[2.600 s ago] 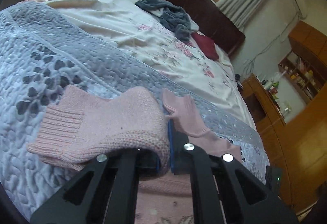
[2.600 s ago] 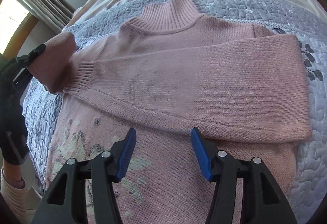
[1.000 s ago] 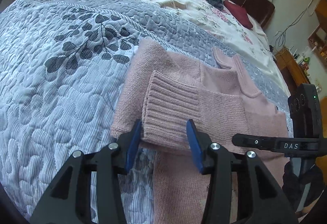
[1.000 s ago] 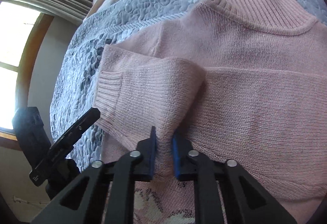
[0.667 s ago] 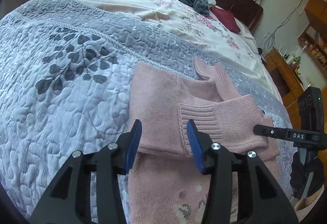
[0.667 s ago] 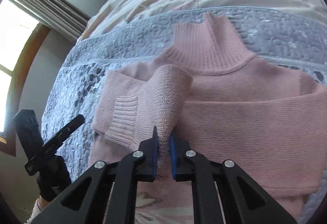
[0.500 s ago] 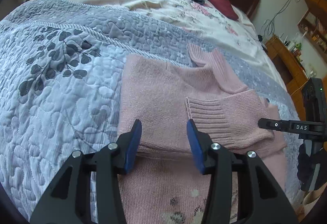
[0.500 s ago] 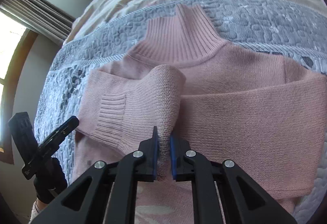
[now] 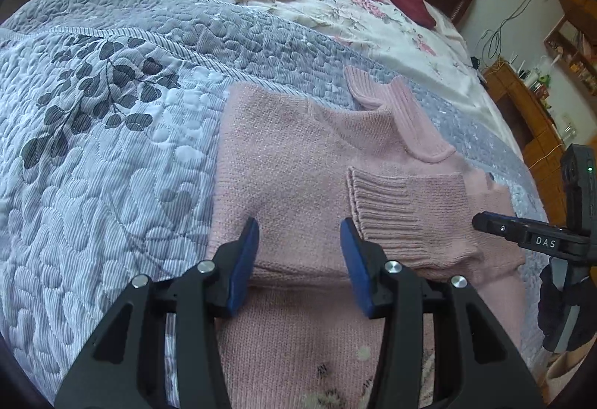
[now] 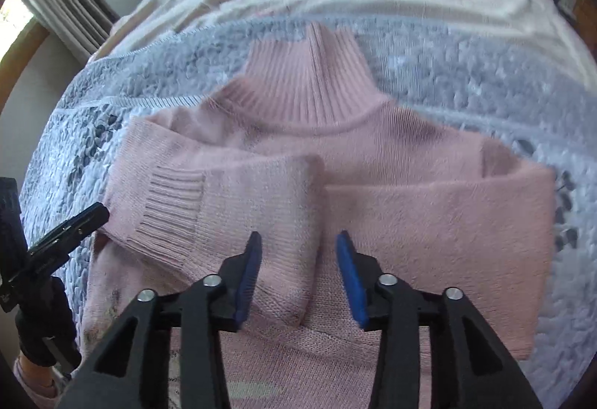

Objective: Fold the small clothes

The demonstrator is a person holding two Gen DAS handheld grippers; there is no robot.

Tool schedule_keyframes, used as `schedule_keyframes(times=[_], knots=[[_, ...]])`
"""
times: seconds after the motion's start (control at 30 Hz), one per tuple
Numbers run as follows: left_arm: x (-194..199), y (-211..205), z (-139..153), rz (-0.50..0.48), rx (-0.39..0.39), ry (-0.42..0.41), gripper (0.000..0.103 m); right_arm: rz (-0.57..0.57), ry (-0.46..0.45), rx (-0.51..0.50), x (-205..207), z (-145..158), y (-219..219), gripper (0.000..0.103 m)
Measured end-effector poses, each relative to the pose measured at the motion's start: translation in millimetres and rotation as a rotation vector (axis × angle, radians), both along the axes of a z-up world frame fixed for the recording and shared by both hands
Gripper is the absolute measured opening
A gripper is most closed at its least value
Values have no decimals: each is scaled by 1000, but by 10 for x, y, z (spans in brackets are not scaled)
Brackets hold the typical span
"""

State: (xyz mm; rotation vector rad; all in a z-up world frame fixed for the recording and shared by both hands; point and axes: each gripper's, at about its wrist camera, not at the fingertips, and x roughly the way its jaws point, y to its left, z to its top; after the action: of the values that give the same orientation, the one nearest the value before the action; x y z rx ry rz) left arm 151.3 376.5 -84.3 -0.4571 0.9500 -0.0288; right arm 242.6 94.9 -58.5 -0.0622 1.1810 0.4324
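Pink knit, our small sweater [image 10: 373, 162] lies flat on the grey quilted bedspread [image 9: 112, 155], collar away from us and both sleeves folded across its chest. We hold the left gripper [image 9: 300, 259] with its blue pads spread wide above the sweater's left shoulder, gripping nothing. Our right gripper [image 10: 298, 274] hovers wide over the doubled-back cuff [image 10: 171, 207], empty too.

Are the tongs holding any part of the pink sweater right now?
No. Both the left tongs and right tongs are open above the pink knitted sweater, gripping nothing.
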Motion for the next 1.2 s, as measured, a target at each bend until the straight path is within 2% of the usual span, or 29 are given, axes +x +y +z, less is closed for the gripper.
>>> schedule_keyframes(times=[0.03, 0.1, 0.2, 0.3, 0.5, 0.63, 0.67, 0.7, 0.73, 0.77, 0.83, 1.03, 1.2], knots=[[-34, 13, 30, 0, 0, -9, 46, 25, -28, 7, -44, 109, 68, 50], [-64, 8, 52, -11, 2, -13, 46, 95, -18, 41, -111, 201, 275, 50], [-42, -20, 16, -24, 7, 3, 46, 194, 45, 72, -206, 126, 688, 50], [-3, -5, -39, -29, 2, 15, 46, 260, 70, 44, -297, -26, 1041, 50], [69, 44, -129, -35, -20, 31, 46, 271, 150, 12, -265, -373, 1324, 50], [87, 33, -156, -43, -10, 32, 46, 278, 152, -16, -251, -494, 1366, 49], [86, 33, -163, -41, -10, 32, 46, 272, 150, -13, -244, -488, 1342, 41], [86, 37, -169, -39, -13, 32, 46, 272, 147, -10, -232, -476, 1318, 26], [89, 42, -173, -36, -16, 33, 46, 267, 141, -13, -221, -461, 1278, 15], [90, 46, -178, -34, -18, 35, 46, 256, 145, 1, -190, -442, 1224, 8], [99, 46, -185, -33, -16, 37, 46, 215, 171, 100, -132, -357, 1024, 8], [101, 7, -188, -36, 16, 36, 46, 63, 128, 287, -59, 84, 226, 8], [97, -3, -192, -29, 21, 34, 46, -56, 64, 321, -49, 351, -456, 8]])
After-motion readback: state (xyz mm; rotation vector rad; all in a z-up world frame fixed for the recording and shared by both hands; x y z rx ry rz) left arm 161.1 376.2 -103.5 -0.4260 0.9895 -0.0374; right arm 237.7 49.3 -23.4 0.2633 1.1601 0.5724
